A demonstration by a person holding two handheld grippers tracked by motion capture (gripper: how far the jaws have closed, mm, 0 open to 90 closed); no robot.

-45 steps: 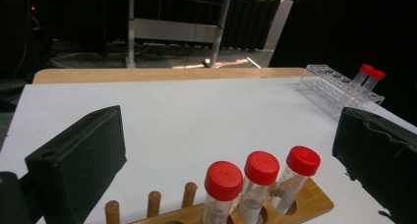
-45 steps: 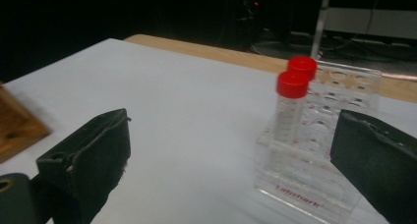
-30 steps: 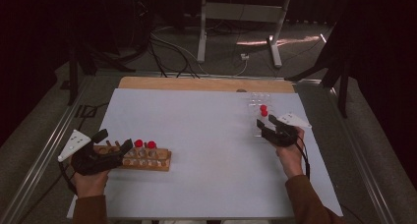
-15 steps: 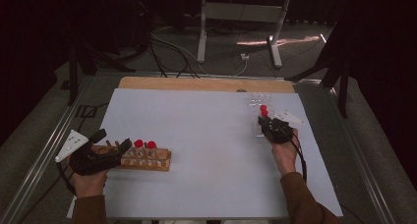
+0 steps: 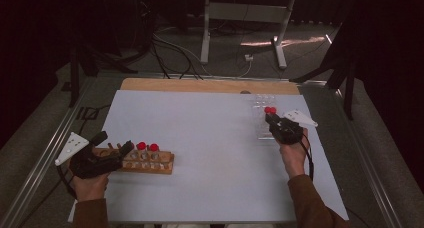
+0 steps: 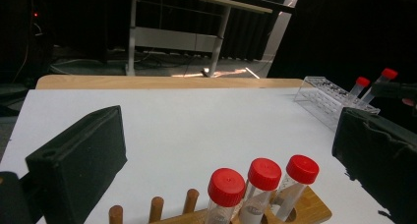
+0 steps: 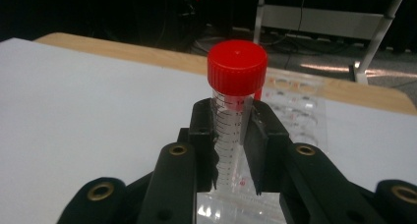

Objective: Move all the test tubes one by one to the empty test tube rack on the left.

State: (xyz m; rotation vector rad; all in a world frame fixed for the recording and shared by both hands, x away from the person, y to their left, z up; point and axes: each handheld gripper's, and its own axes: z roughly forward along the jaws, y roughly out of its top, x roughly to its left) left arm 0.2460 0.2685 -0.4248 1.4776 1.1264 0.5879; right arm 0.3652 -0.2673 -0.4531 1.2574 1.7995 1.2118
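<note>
A white table top (image 5: 210,153) carries everything, with a bare wooden strip along its far edge. In the high view a wooden tube rack (image 5: 147,161) sits near the person's left and a clear plastic rack (image 5: 263,119) lies well apart from it at the far right.

The left gripper view gives what the high view blurs: three red-capped tubes (image 6: 259,187) stand side by side in the wooden rack, with bare wooden pegs beside them. Across the table, two more red-capped tubes rise from the clear rack. The right gripper view shows the printed scale on a clear tube with a red screw cap (image 7: 235,106), upright over the clear rack.

The right gripper (image 5: 275,123) has its jaws clamped on that tube below the cap, having just closed in on it; whether the tube's foot sits in a well is hard to judge.

The left gripper (image 5: 118,150) rests at the wooden rack's near end, jaws wide apart, with the three tubes standing beyond them and nothing gripped.
</note>
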